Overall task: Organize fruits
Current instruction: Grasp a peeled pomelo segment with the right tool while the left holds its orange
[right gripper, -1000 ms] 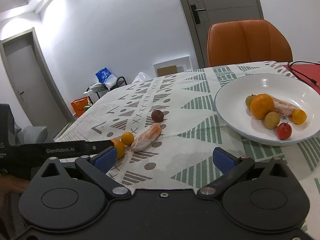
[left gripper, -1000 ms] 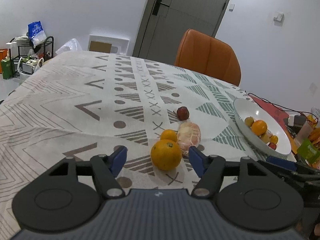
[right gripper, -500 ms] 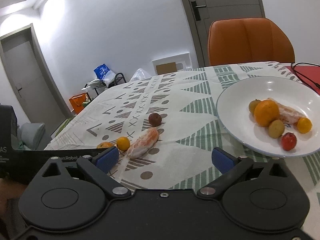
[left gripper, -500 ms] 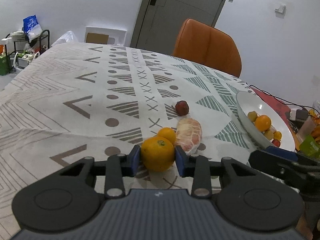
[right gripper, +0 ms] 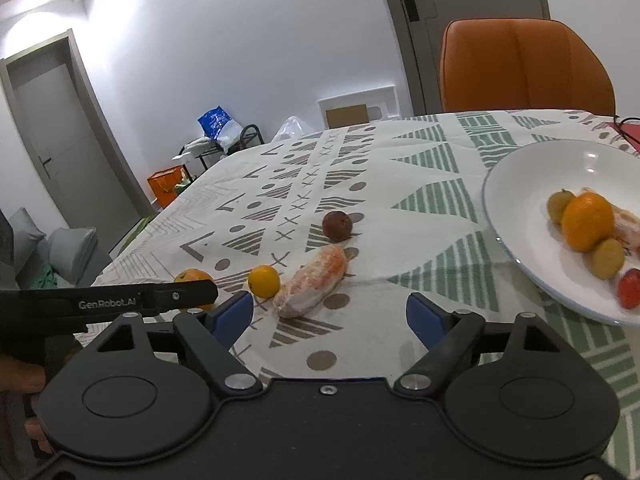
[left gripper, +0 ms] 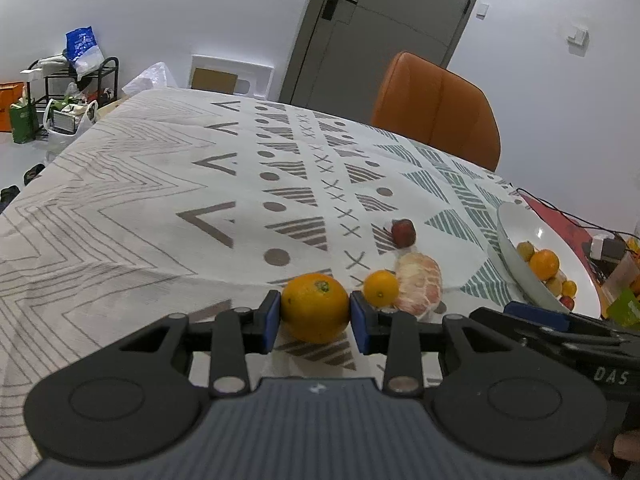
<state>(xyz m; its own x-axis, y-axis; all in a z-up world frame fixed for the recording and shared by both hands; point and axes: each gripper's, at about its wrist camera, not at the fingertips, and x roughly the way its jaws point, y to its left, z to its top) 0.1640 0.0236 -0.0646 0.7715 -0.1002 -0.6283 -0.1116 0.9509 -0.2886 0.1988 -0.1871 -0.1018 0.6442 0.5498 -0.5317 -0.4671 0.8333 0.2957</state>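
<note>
An orange (left gripper: 315, 307) is gripped between the blue pads (left gripper: 271, 320) of the left gripper (left gripper: 316, 322), low over the patterned tablecloth (left gripper: 160, 208); whether it is lifted clear of the cloth cannot be told. Just to its right a small orange (left gripper: 381, 288) is seen on the cloth, touching a peeled citrus piece (left gripper: 420, 289). A dark red fruit (left gripper: 403, 232) lies just behind these. Further right, the white bowl (left gripper: 516, 264) is seen edge-on, with several fruits inside (one large orange, some small yellowish ones, a red one). At the far right edge part of the right gripper (left gripper: 536, 316) is visible.

In the right wrist view, the left gripper (right gripper: 200, 294) is seen from the side at the left, with the orange (right gripper: 191, 276) partly hidden behind it. Next come the small orange (right gripper: 263, 280), the peeled citrus piece (right gripper: 314, 280) and the dark red fruit (right gripper: 337, 225). The right gripper (right gripper: 330, 314) is spread wide with nothing between its fingers, held above the cloth. The white bowl (right gripper: 504, 200) is at the right. An orange chair (right gripper: 520, 64) stands behind the table.
</note>
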